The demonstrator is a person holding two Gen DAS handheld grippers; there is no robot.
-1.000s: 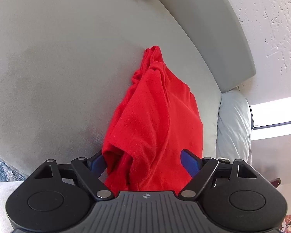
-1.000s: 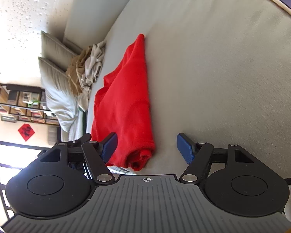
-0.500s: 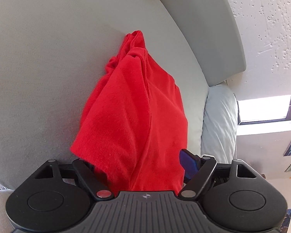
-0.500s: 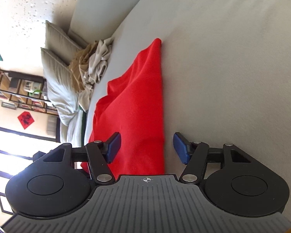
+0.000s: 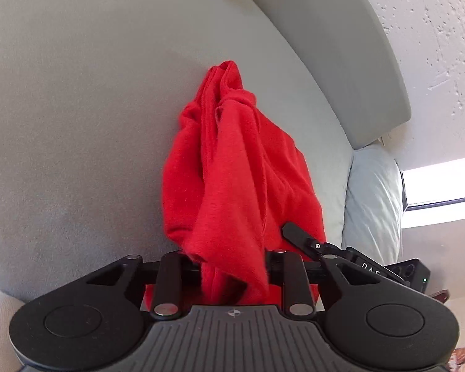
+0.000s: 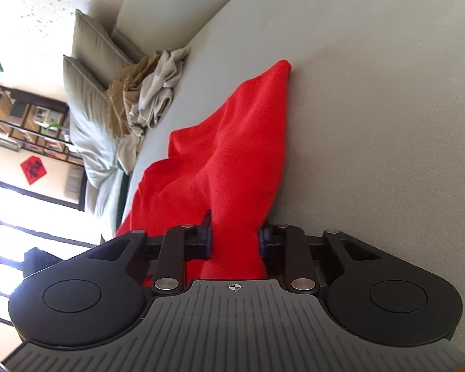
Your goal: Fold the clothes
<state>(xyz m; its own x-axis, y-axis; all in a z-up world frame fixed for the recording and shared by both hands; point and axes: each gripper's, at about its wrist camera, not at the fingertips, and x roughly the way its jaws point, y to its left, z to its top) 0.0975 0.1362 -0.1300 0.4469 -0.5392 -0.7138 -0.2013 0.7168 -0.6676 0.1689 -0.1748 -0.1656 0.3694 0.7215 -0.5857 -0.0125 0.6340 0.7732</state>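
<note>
A red garment (image 5: 232,170) lies crumpled in a long heap on the grey cushion (image 5: 77,124). Its near end is gathered up into my left gripper (image 5: 232,268), whose jaws are closing with the cloth bunched between them; the pads are hidden by fabric. In the right wrist view the same red garment (image 6: 232,161) runs away from me to a point. My right gripper (image 6: 235,237) is closing on its near edge, and cloth fills the gap between the blue pads (image 6: 208,241). The right gripper's black finger (image 5: 297,234) shows beside the cloth in the left wrist view.
A pile of beige and grey clothes (image 6: 152,93) sits at the far end of the grey cushion (image 6: 372,124), against stacked pillows (image 6: 90,62). A grey backrest (image 5: 341,46) and a pale pillow (image 5: 372,204) border the cushion. Bright windows and a shelf (image 6: 24,124) lie beyond.
Both grippers went from wide open to closed in on the garment's near end. The cloth has bunched up and risen between the fingers. The right gripper slid in over the fabric.
</note>
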